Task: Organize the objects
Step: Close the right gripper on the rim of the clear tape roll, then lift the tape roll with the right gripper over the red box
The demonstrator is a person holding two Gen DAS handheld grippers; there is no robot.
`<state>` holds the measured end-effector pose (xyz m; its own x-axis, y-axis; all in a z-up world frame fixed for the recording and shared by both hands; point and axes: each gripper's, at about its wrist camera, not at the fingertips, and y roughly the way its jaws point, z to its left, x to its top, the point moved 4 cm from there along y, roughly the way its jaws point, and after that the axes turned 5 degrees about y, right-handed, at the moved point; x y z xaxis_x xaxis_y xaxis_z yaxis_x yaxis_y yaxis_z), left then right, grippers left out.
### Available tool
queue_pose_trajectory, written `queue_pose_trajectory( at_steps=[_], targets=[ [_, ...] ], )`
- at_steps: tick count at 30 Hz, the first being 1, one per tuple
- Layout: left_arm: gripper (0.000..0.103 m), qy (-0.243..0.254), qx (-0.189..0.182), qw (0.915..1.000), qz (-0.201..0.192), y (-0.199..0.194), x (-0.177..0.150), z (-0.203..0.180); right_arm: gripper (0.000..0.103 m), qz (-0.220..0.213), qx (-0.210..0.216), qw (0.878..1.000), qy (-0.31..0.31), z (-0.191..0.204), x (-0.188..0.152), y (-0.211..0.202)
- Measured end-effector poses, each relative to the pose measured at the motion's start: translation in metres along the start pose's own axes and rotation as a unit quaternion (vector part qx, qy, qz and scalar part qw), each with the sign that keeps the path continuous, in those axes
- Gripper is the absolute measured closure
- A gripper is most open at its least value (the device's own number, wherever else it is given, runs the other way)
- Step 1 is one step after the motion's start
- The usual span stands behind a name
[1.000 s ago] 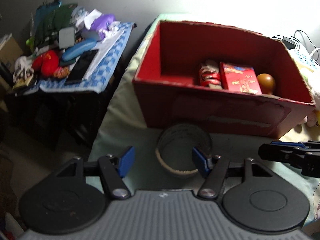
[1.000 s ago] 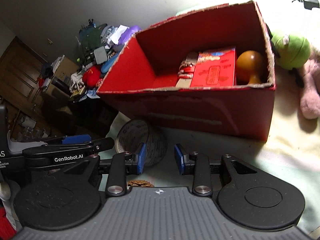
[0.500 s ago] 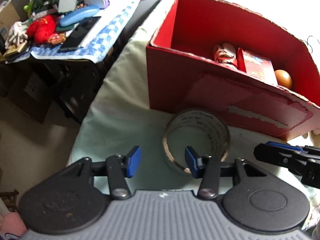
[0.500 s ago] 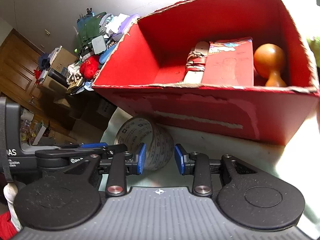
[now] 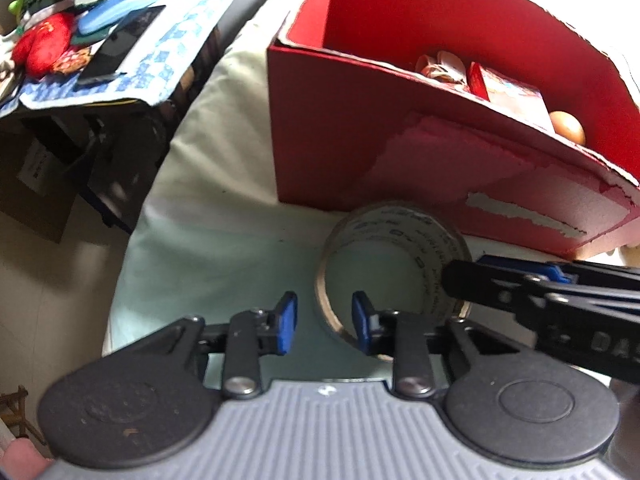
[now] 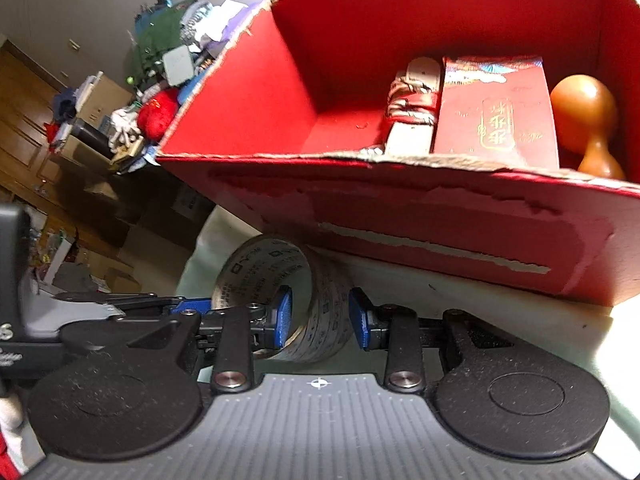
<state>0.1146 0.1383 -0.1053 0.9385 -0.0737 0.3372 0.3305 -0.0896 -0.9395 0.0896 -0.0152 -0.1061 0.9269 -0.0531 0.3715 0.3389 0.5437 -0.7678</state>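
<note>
A roll of clear printed tape [image 5: 394, 268] lies on the pale green sheet just in front of the red cardboard box [image 5: 344, 148]. My left gripper [image 5: 322, 322] is open, with the roll's near left rim between its blue pads. My right gripper [image 6: 318, 320] is open and straddles the right wall of the tape roll [image 6: 288, 280], one pad inside the ring and one outside. The right gripper also shows in the left wrist view [image 5: 540, 284], reaching in from the right. The red box [image 6: 420, 208] holds a red packet [image 6: 496, 108], a wrapped bundle [image 6: 414, 108] and a wooden gourd [image 6: 584, 116].
A side table with a blue checked cloth [image 5: 172, 40] holds clutter to the left, across a gap from the bed. The bed's edge [image 5: 132, 224] drops to the floor on the left. Wooden cabinets and boxes [image 6: 44, 128] stand at far left.
Both grippers have moved forward and down onto the tape roll. The left jaws have narrowed around its left rim; the right jaws now straddle its right wall. The box looms closer.
</note>
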Motion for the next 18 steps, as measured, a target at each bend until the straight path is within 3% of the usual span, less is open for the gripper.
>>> queue_pose_trajectory(
  at_steps=[4, 18],
  targets=[
    [0.078, 0.017, -0.003, 0.9999, 0.001, 0.002, 0.001, -0.002, 0.081, 0.009, 0.001, 1.0, 0.016, -0.002, -0.001, 0.008],
    [0.083, 0.099, 0.009, 0.9949, -0.016, -0.021, -0.003, -0.042, 0.086, -0.015, 0.002, 1.0, 0.012, -0.019, -0.008, -0.031]
  ],
)
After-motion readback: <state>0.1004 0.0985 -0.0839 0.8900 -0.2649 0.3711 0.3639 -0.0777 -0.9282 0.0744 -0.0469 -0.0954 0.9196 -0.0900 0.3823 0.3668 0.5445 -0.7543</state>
